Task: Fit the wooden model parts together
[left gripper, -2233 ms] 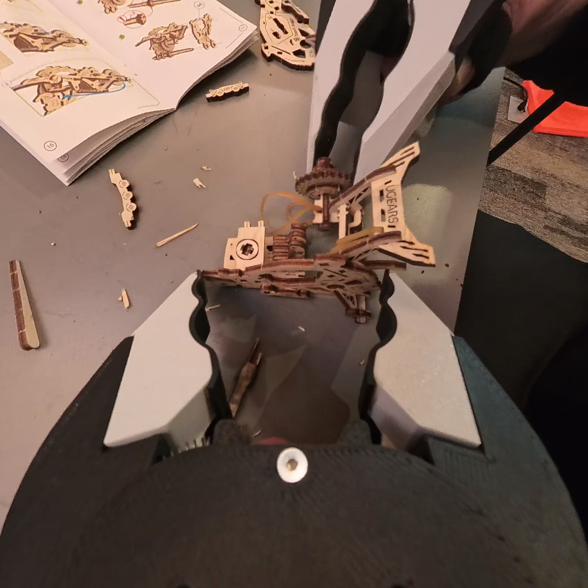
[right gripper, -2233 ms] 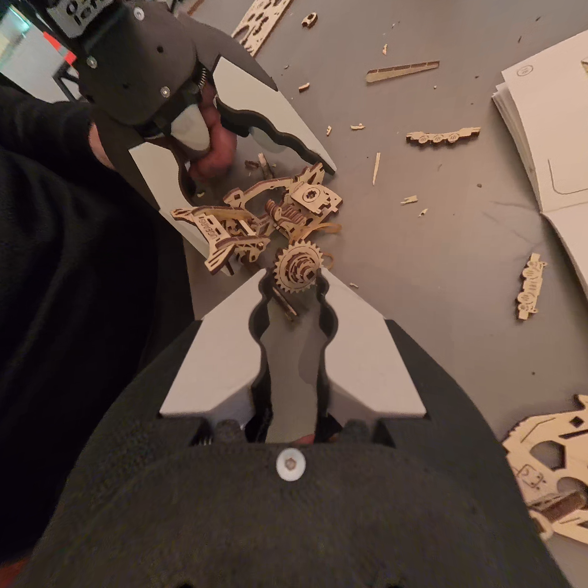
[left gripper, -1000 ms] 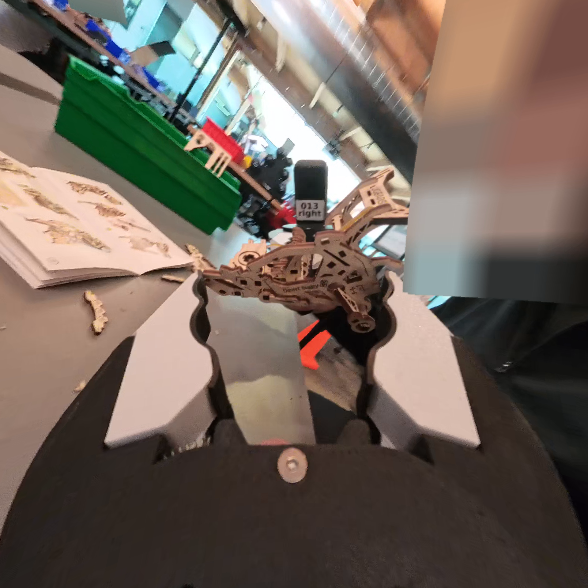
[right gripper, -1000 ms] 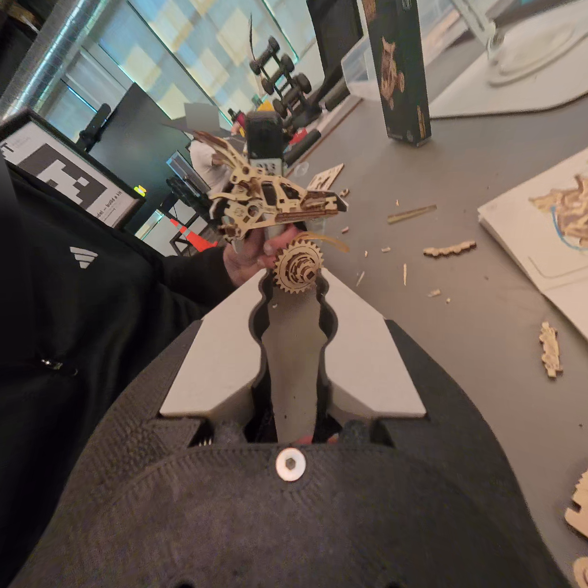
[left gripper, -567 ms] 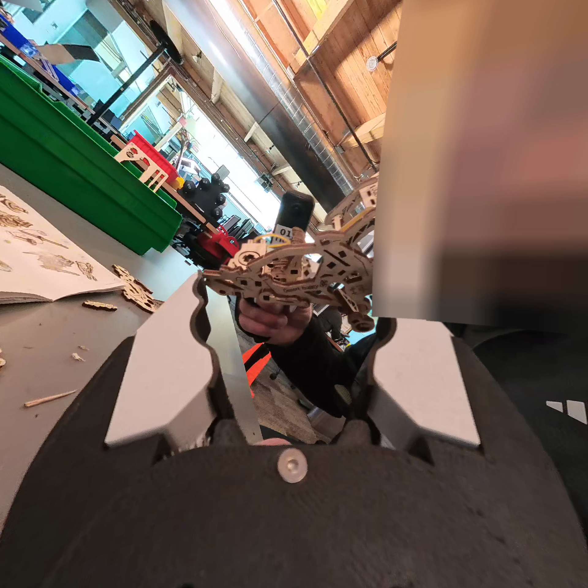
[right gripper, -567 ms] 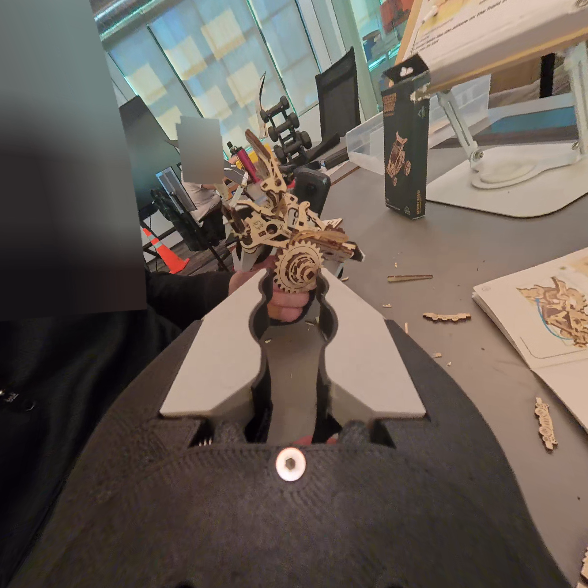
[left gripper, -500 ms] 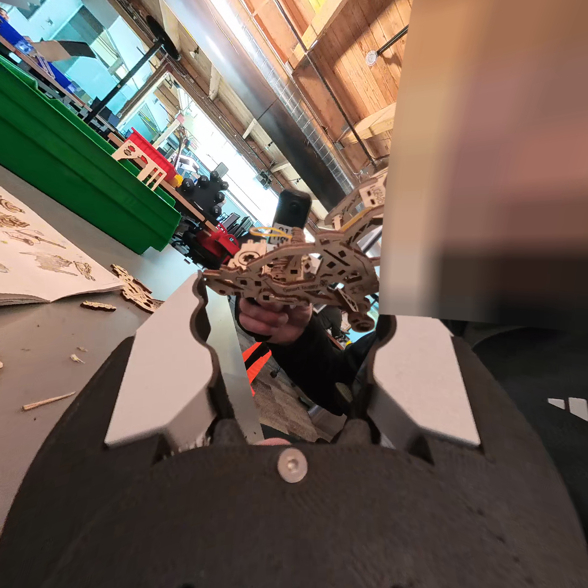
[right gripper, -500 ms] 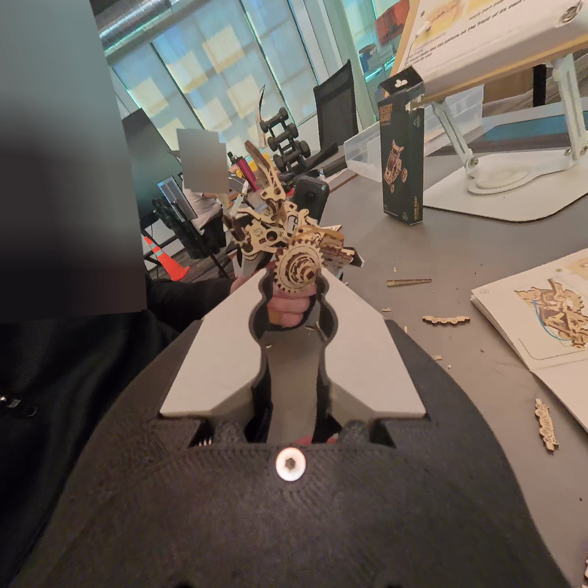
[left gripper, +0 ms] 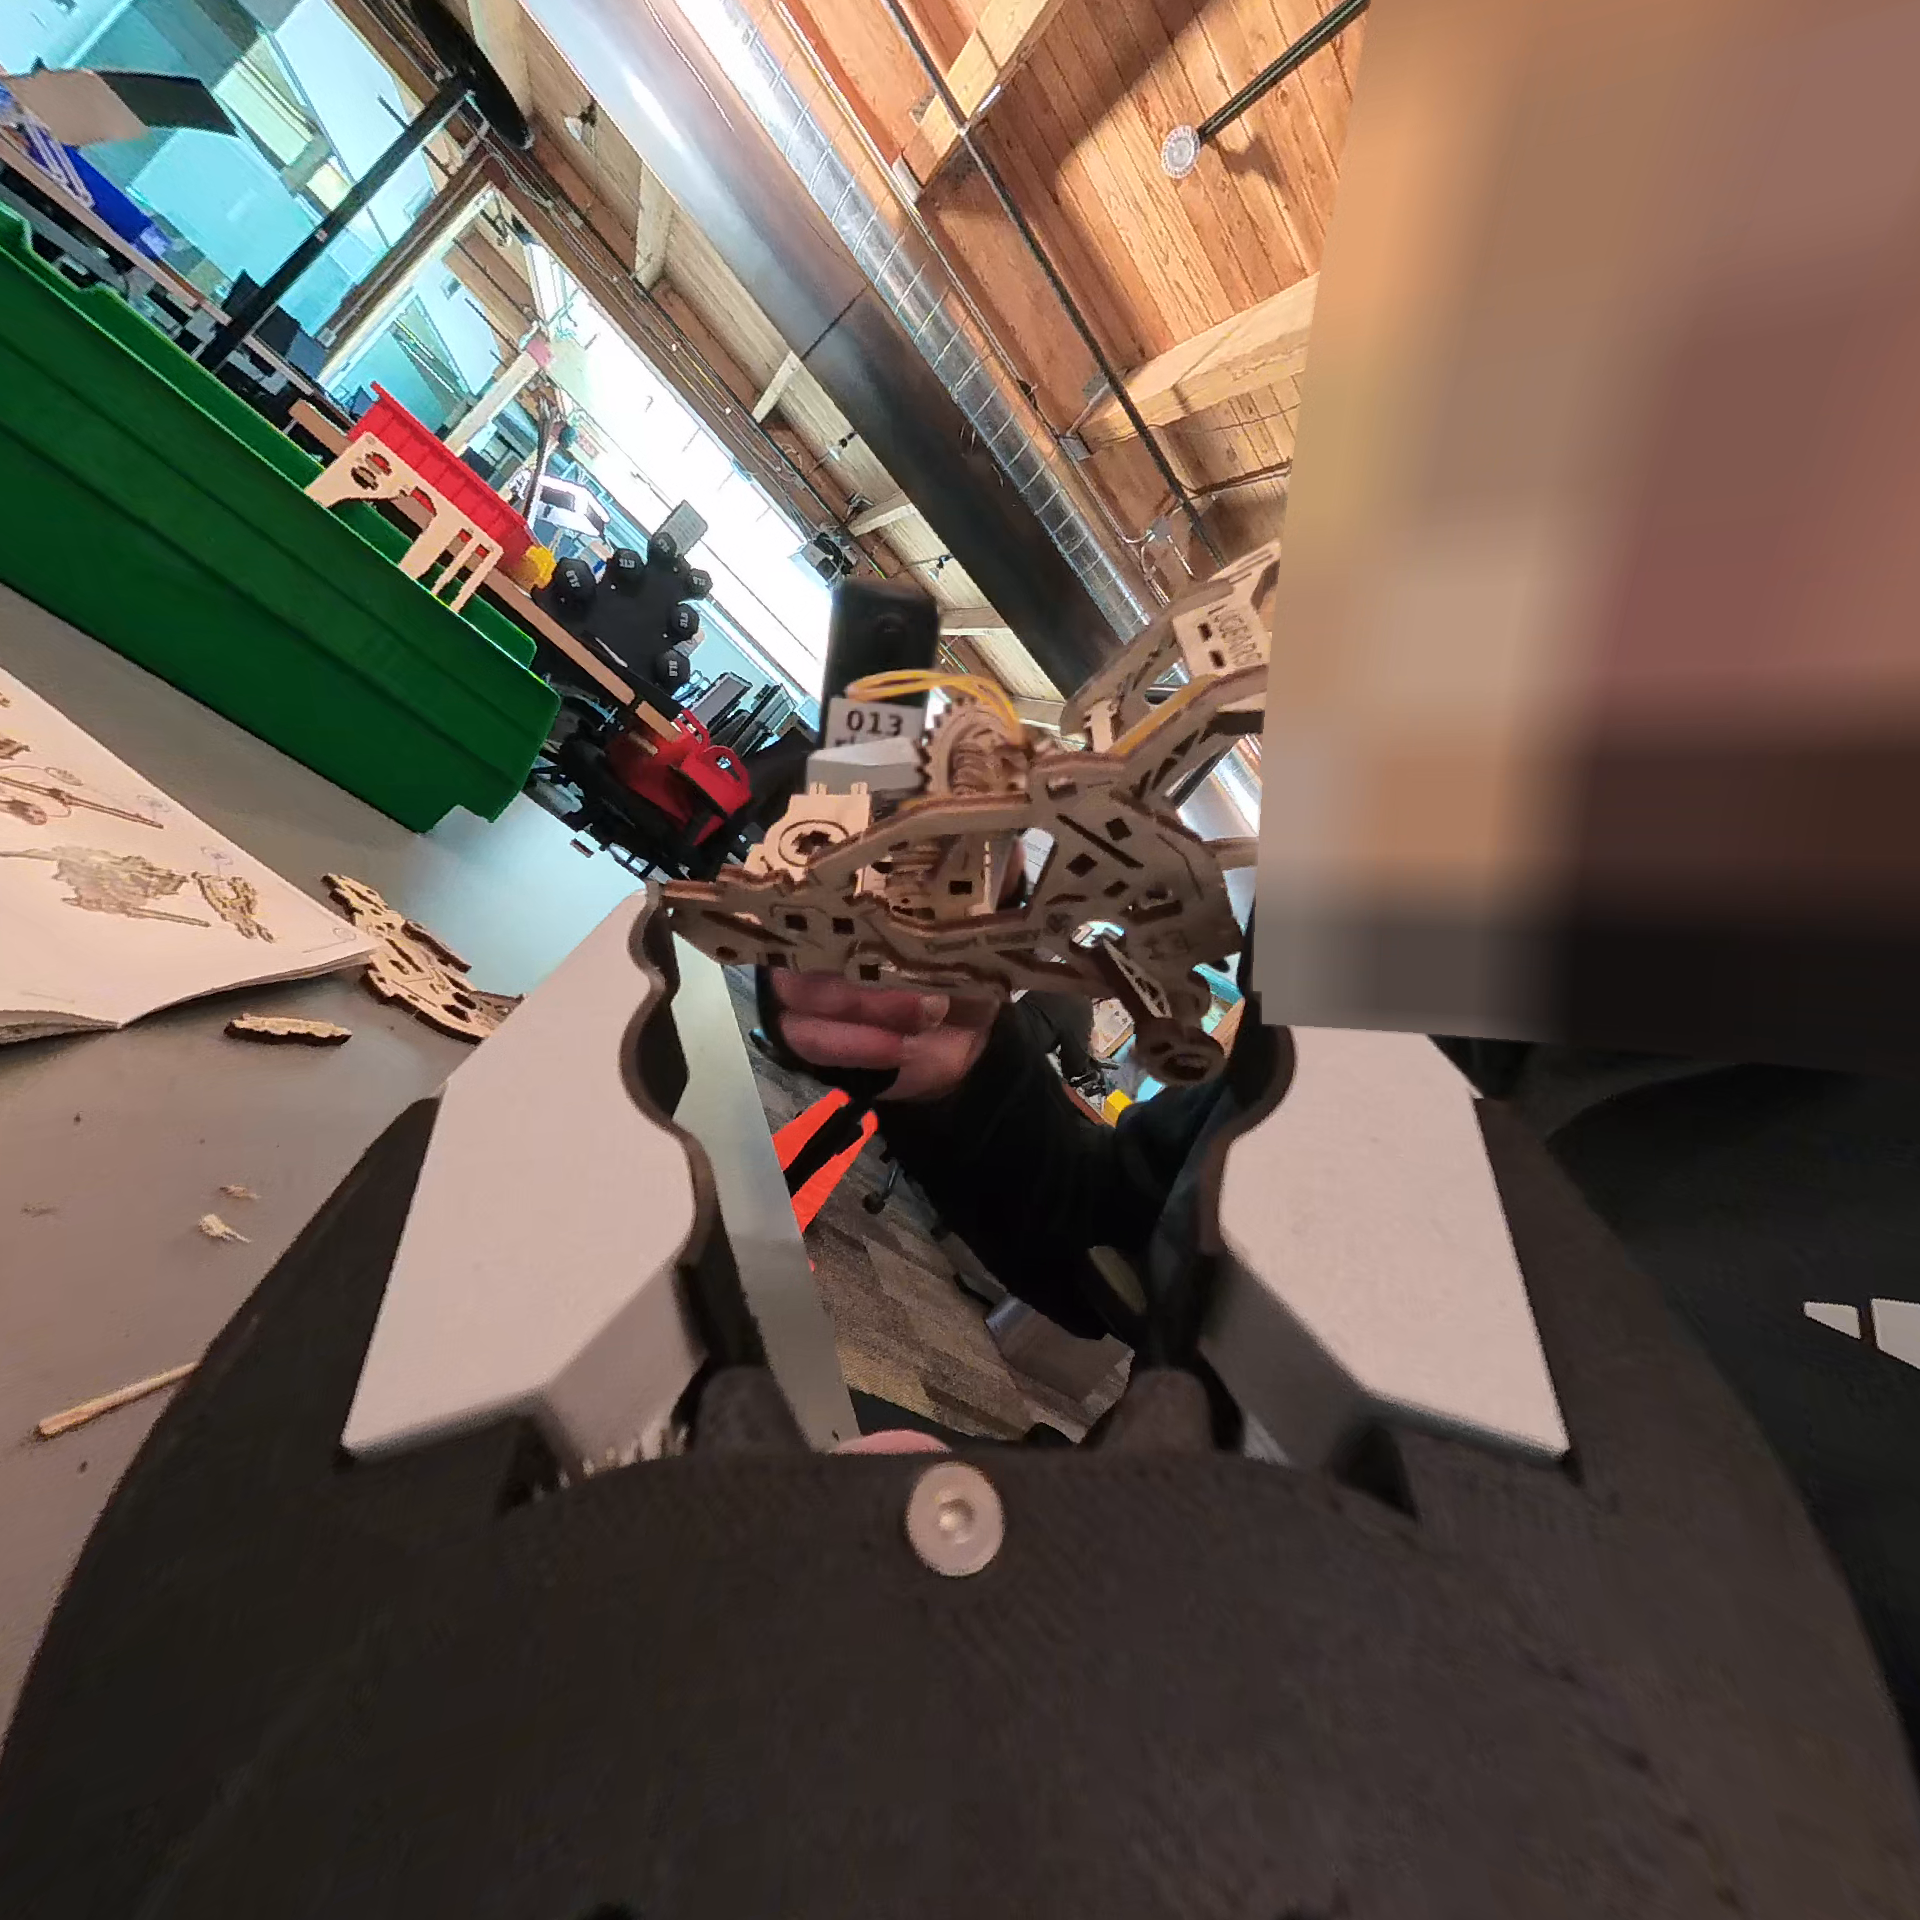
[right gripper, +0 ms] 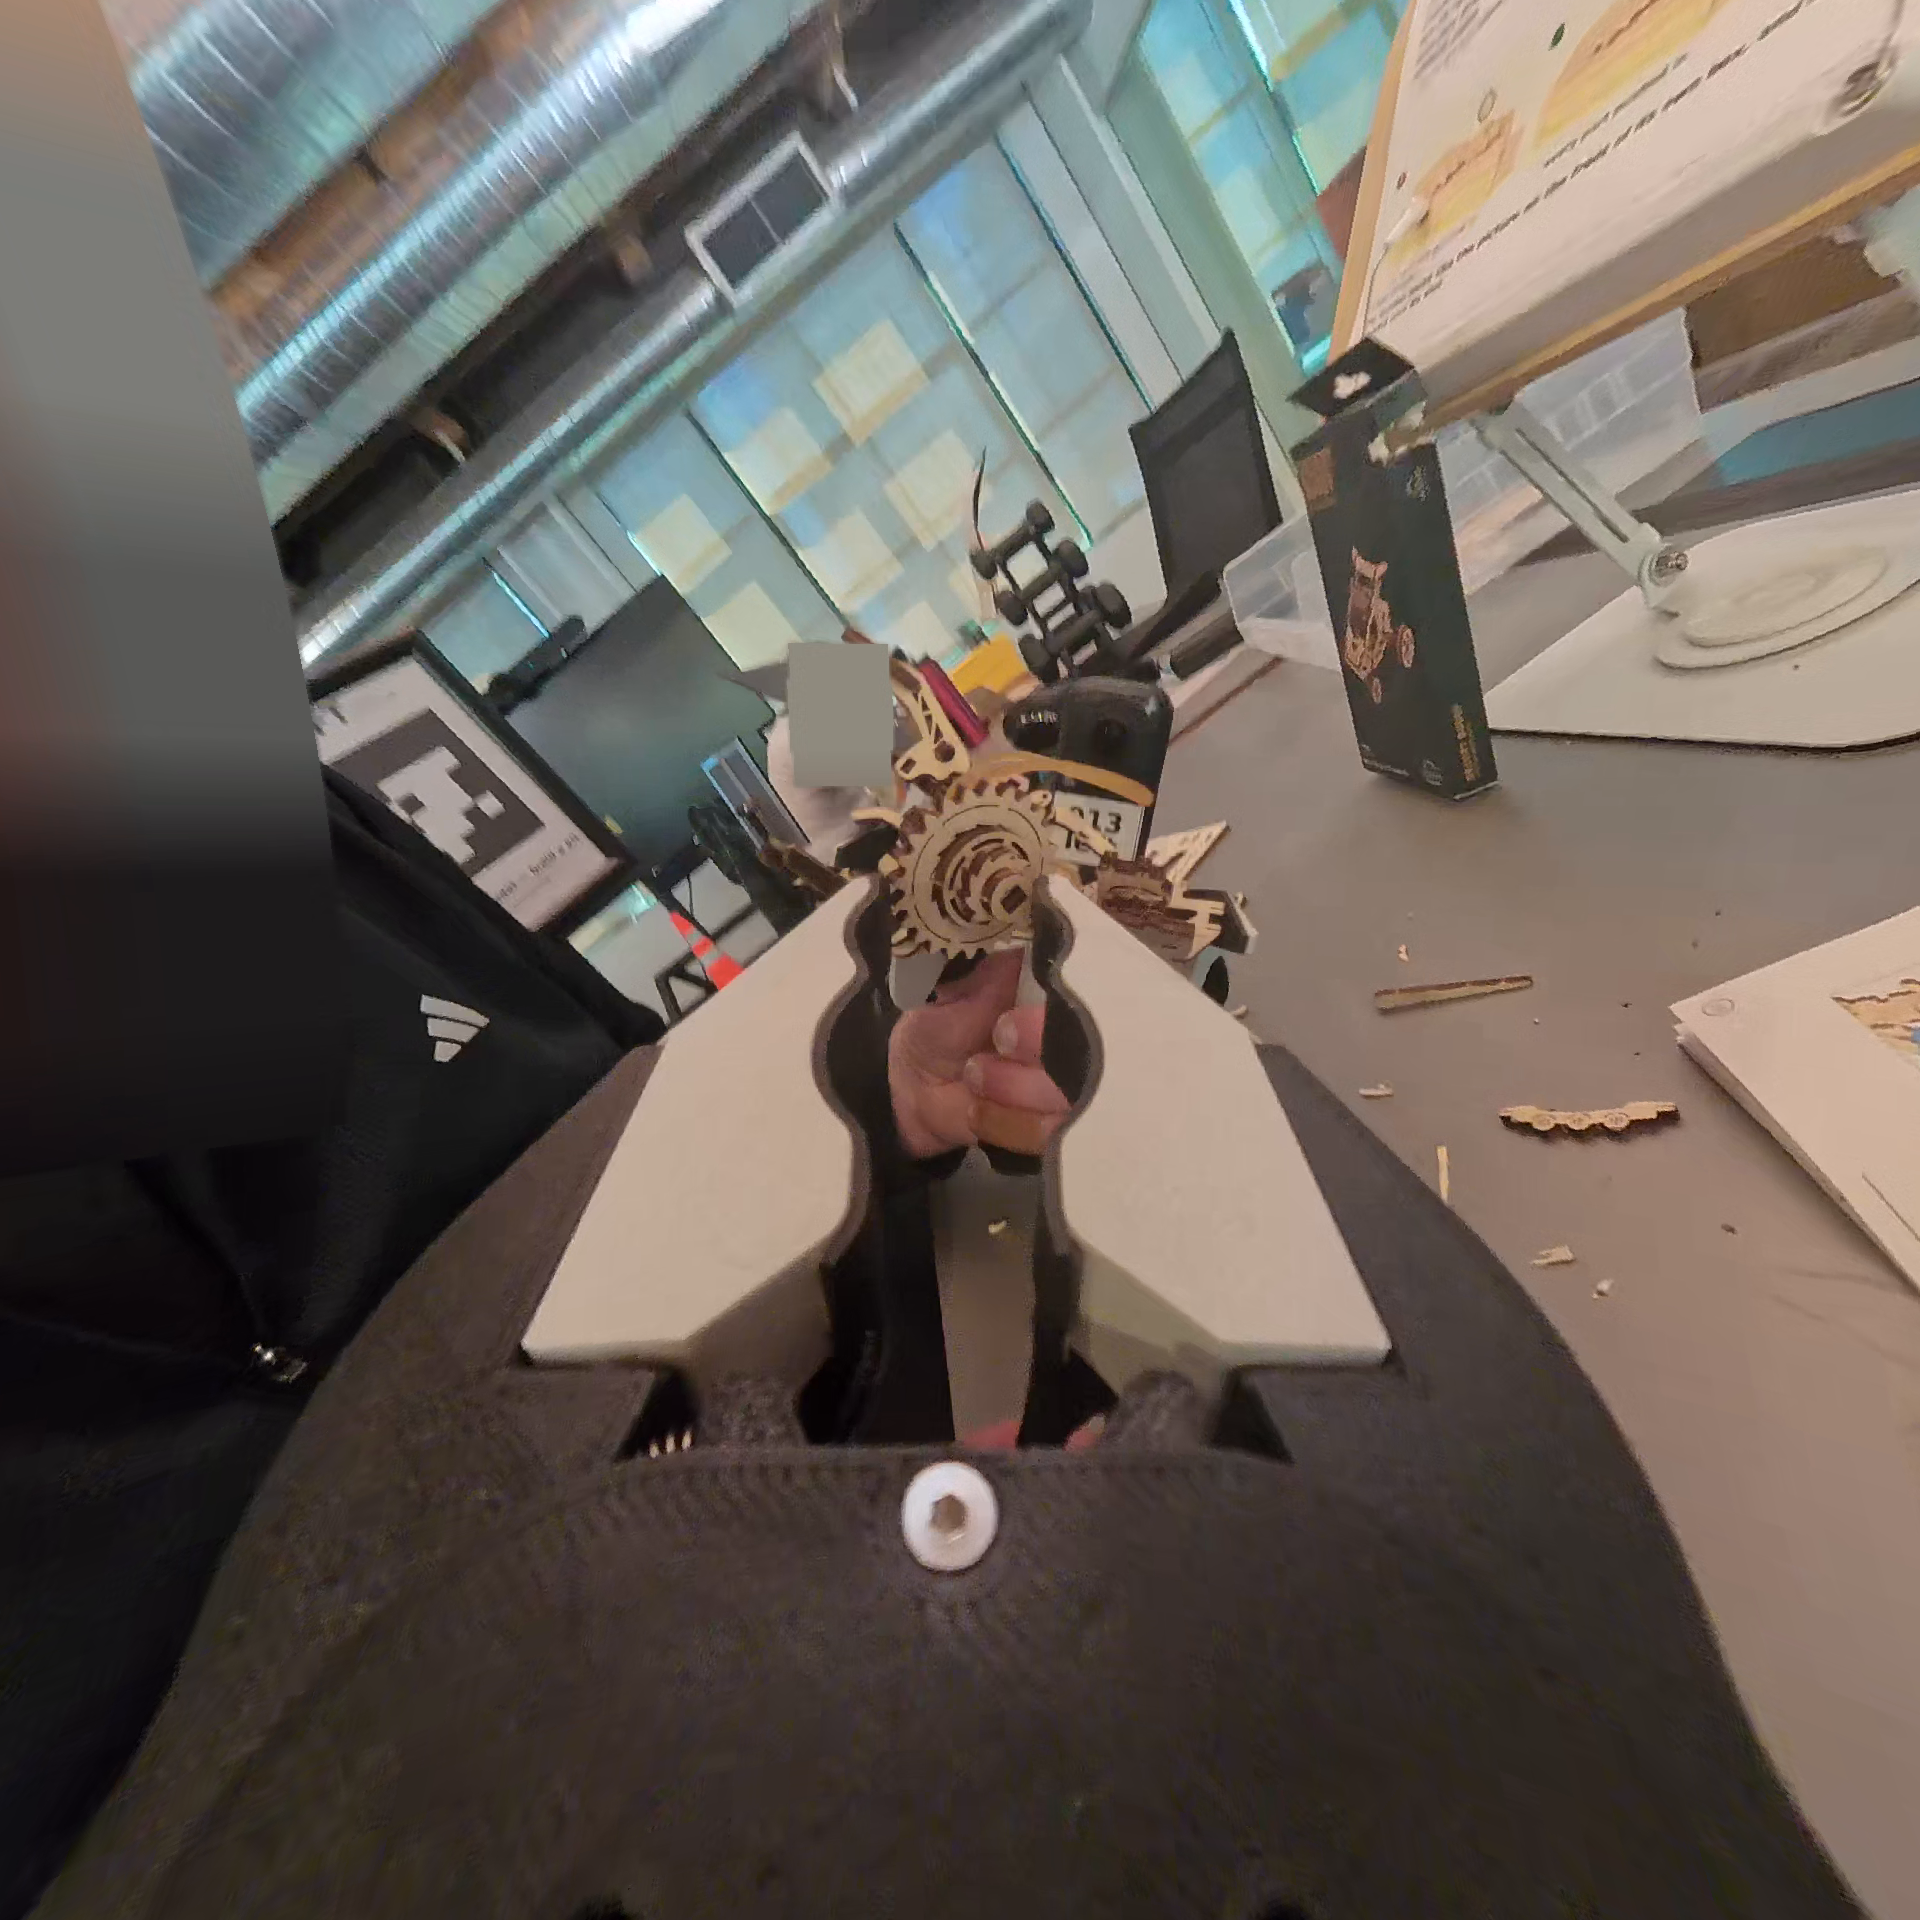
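Observation:
My left gripper point(left gripper: 951, 971) is shut on the wooden model frame point(left gripper: 1091, 883) and holds it up in the air, level across its fingertips. My right gripper point(right gripper: 961, 909) is shut on a wooden gear point(right gripper: 966, 883) with a spiral hub, pressed against the frame's far side. In the left wrist view the gear point(left gripper: 971, 748) sits on top of the frame with a yellow rubber band point(left gripper: 935, 681) looped over it. The right gripper's body point(left gripper: 878, 665) and the hand point(left gripper: 873, 1023) on it show behind the frame. The frame point(right gripper: 1164, 914) is mostly hidden behind the gear.
The grey table point(right gripper: 1558, 883) holds an open instruction booklet point(left gripper: 125, 883), loose wooden pieces point(left gripper: 416, 966), a notched strip point(right gripper: 1590, 1117), a thin stick point(right gripper: 1455, 992) and chips. A dark box point(right gripper: 1397, 623) and a white stand point(right gripper: 1766, 603) stand behind. A green bin point(left gripper: 208, 582) lies far left.
Both grippers have lifted the frame and gear from the table into the air and tilted upward. Over the last half second the gear has come in over the frame's top.

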Tool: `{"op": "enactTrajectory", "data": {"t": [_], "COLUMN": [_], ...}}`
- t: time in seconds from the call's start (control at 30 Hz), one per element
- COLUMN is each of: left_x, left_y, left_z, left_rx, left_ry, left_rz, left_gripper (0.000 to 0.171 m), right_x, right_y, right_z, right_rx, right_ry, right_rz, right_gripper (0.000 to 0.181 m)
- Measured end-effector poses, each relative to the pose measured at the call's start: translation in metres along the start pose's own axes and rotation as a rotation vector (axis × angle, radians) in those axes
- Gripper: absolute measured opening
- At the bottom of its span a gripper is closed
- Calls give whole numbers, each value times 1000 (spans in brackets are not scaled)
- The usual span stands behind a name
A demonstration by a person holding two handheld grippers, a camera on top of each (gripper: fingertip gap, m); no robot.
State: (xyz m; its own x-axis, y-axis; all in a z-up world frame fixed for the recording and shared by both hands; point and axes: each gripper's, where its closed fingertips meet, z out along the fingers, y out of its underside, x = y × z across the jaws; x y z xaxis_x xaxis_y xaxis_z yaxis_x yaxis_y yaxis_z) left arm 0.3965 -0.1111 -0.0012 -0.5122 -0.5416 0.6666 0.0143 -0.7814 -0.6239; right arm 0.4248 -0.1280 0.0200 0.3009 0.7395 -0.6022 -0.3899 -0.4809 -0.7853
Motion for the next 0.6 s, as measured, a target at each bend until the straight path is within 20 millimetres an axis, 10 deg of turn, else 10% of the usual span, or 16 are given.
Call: {"op": "enactTrajectory", "data": {"t": [0.03, 0.6], "left_x": [-1, -17], "left_y": [0, -10], "left_z": [0, -1], "left_rx": [-1, -129], "left_ry": [-7, -238], "left_rz": [6, 312], "left_gripper": [105, 105], "right_x": [-1, 6], "right_y": [0, 1], "right_z": [2, 20], "right_rx": [-33, -472], "right_ry": [13, 270], "right_rz": [-11, -132], "right_gripper": [23, 23]}}
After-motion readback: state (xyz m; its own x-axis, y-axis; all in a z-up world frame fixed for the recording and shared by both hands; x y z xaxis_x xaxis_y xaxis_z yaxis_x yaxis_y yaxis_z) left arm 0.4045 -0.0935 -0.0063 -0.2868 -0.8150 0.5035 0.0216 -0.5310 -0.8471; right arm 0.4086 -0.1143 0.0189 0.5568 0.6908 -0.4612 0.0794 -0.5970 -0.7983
